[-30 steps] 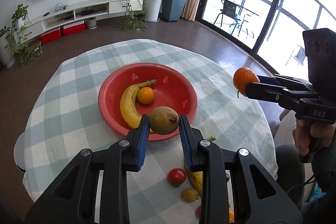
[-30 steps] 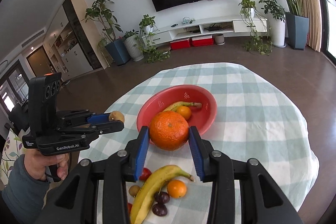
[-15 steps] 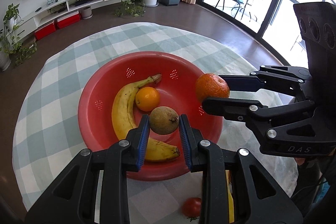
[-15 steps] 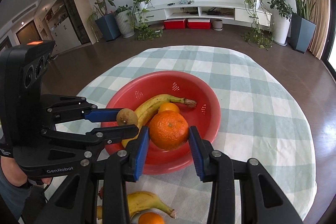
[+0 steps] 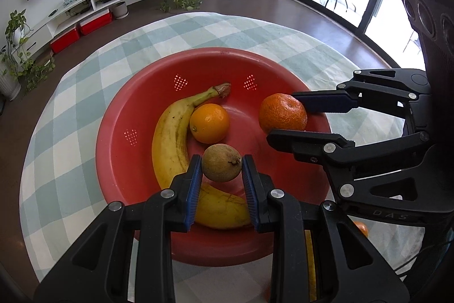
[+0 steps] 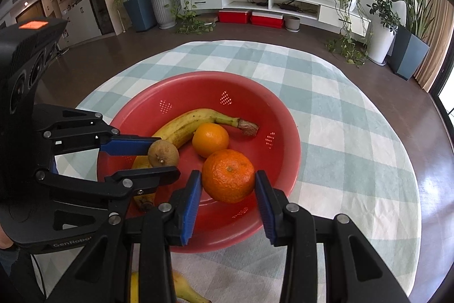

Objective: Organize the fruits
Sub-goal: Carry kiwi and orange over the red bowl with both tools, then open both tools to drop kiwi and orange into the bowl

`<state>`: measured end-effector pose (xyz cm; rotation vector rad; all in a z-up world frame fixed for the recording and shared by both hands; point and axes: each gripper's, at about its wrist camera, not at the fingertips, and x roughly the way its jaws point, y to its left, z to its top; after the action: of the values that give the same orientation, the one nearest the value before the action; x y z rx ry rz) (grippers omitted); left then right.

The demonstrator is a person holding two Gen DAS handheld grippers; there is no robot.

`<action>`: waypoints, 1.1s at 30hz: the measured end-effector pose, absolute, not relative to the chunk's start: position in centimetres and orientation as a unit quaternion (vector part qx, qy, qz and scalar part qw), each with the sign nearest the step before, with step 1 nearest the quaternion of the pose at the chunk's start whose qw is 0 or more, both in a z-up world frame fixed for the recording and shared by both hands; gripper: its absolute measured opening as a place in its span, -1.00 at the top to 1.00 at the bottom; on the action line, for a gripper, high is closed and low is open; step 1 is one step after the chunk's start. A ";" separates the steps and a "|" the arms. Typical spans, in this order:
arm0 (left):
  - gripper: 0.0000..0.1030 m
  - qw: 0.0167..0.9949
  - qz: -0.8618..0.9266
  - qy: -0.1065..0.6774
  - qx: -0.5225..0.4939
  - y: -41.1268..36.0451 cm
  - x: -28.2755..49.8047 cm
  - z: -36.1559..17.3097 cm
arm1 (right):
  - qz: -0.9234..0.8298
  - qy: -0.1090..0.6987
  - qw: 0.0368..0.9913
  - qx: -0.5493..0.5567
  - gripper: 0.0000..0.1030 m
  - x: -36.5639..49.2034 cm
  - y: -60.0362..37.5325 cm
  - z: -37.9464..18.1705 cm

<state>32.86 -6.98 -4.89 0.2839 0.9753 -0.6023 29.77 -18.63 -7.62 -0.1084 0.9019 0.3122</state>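
A red bowl (image 5: 136, 115) (image 6: 286, 127) on the checked tablecloth holds a banana (image 5: 167, 138) (image 6: 187, 124) and a small orange (image 5: 209, 122) (image 6: 210, 139). My left gripper (image 5: 222, 169) (image 6: 159, 158) is shut on a brown round fruit (image 5: 222, 166) (image 6: 163, 153), held over the bowl's near side above the banana. My right gripper (image 6: 228, 186) (image 5: 286, 119) is shut on a large mandarin (image 6: 228, 175) (image 5: 283, 113), held over the bowl's right side. The two grippers are close together.
The round table with the checked cloth (image 5: 227, 30) (image 6: 354, 138) drops off to a dark floor all round. A second banana (image 6: 181, 288) (image 5: 310, 260) and another orange fruit (image 5: 361, 229) lie on the cloth near me, mostly hidden by the grippers.
Both grippers have moved forward and down over the red bowl with their fruits still held. The bowl now fills the middle of both views.
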 end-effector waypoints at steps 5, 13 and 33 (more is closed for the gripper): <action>0.48 0.829 -0.281 0.463 0.138 -6.9 33.0 -5.6 | 0.148 0.434 0.887 -0.065 0.20 30.0 -18.3 -7.8; 0.48 0.829 -0.281 0.464 0.137 -6.9 33.2 -5.7 | 0.146 0.433 0.887 -0.065 0.20 30.0 -18.3 -7.9; 0.15 0.841 -0.268 0.455 0.121 -6.2 32.5 -5.1 | 0.138 0.424 0.893 -0.064 0.07 29.4 -18.8 -7.1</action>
<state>32.47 -6.17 -5.05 0.2551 0.9624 -0.5655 29.42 -18.77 -7.12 -0.1327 0.8787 0.2854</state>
